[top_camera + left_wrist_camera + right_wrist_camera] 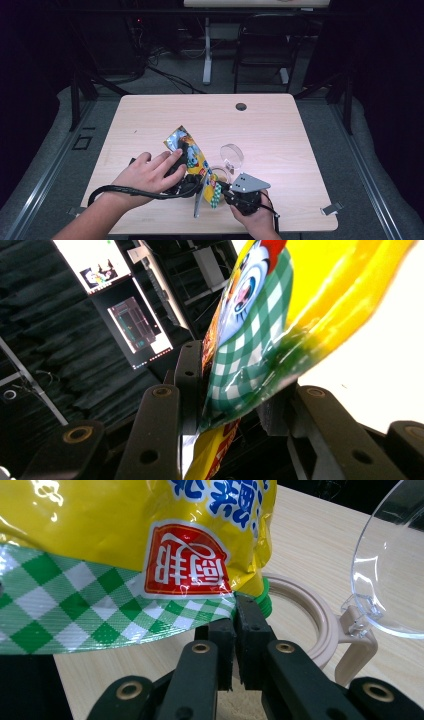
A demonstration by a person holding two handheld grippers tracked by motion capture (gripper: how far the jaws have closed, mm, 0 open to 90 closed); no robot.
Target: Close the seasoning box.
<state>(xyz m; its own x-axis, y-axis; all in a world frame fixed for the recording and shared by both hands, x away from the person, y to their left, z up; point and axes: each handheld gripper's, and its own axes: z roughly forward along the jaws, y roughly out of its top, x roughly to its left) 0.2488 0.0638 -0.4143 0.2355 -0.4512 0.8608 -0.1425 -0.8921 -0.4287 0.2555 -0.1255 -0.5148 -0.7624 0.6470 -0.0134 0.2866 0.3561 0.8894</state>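
The glossy yellow foil packet with a green-and-white chequered edge (192, 160) is held tilted above the light wooden worktop (280, 135). The left gripper (235, 405) is clamped on its chequered edge. The right gripper (235, 630) is clamped on the packet's corner, just above a beige round container with a clear hinged lid (320, 625).

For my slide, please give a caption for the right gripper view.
Right gripper pinching the yellow packet's checked edge beside a beige ring.
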